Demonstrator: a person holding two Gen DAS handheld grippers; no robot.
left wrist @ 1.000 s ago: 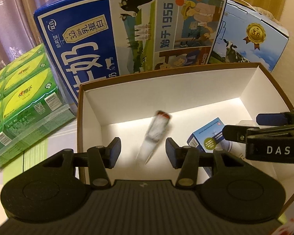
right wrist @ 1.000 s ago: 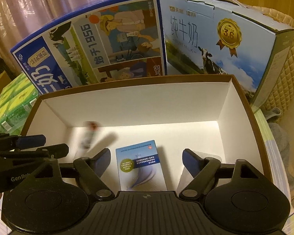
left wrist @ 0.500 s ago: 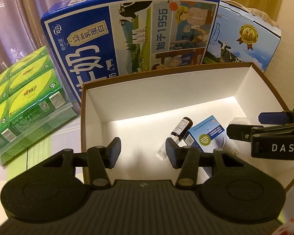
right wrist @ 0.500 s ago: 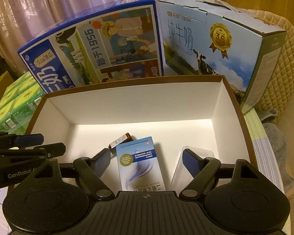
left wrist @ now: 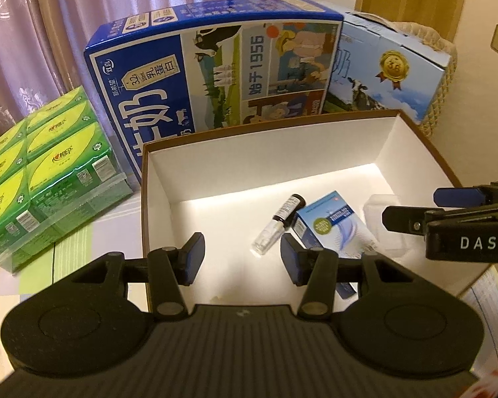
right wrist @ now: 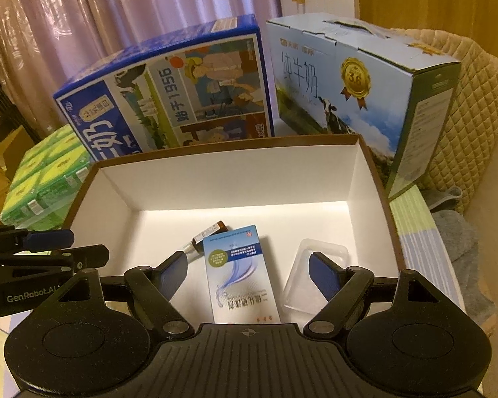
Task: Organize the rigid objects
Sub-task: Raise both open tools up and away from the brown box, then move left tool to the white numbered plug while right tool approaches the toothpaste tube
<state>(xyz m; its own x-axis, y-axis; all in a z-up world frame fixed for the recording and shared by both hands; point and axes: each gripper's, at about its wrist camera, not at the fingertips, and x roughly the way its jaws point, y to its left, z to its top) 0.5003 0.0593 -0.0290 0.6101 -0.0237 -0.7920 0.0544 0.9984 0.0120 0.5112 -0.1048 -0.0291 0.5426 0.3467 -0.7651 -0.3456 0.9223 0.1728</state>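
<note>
An open cardboard box [left wrist: 265, 126] with a brown rim and white inside lies below both grippers. On its floor lie a small bottle [left wrist: 280, 222] with a dark cap, a blue and white carton [left wrist: 335, 229] touching it, and a clear plastic tray [left wrist: 381, 212] to the right. My left gripper [left wrist: 241, 252] hangs open above the box's near left part with nothing between its fingers. My right gripper [right wrist: 247, 265] stands wide open above the carton [right wrist: 239, 272] and the clear tray [right wrist: 322, 245], holding nothing. The bottle [right wrist: 209, 232] shows partly behind the carton.
Two tall milk cases stand behind the box: a dark blue one [left wrist: 215, 76] and a light blue one [left wrist: 391, 76]. Green shrink-wrapped packs [left wrist: 49, 179] sit at the left. A quilted beige seat [right wrist: 464, 116] and a grey cloth [right wrist: 458, 232] lie to the right.
The bottle, blurred between the left fingers a second ago, now lies still on the box floor beside the carton. Both grippers have risen and drawn back from the box.
</note>
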